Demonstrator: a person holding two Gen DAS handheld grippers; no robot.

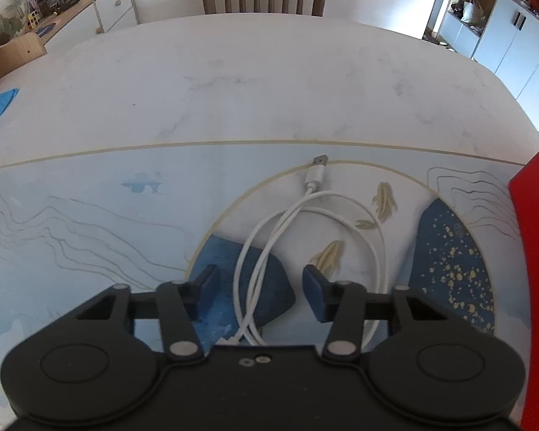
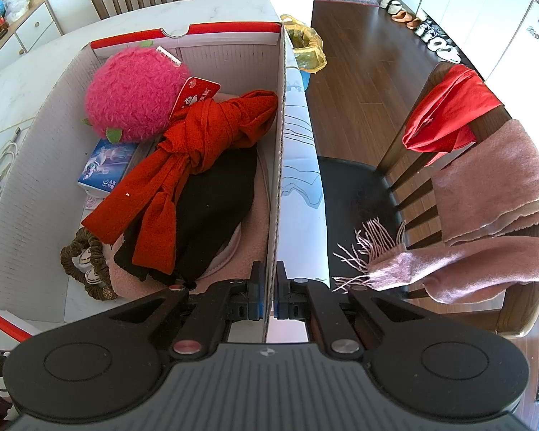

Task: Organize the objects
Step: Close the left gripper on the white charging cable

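On tabletop (image 1: 233, 82), left view: left hand-held gripper (image 1: 260, 289) part open, pads straddling white cable (image 1: 255, 258) loops, not pinching. Right view: right hand-held gripper (image 2: 268, 296) clamped on box (image 2: 275, 186) wall; scarf (image 2: 201, 136), pink plush (image 2: 133, 93) inside.

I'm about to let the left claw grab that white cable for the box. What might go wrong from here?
1. The white cable lies in loose loops; the left claw straddles only some strands, so the rest may dangle or snag.
2. The right claw pinches only the box wall, which could flex or tip.
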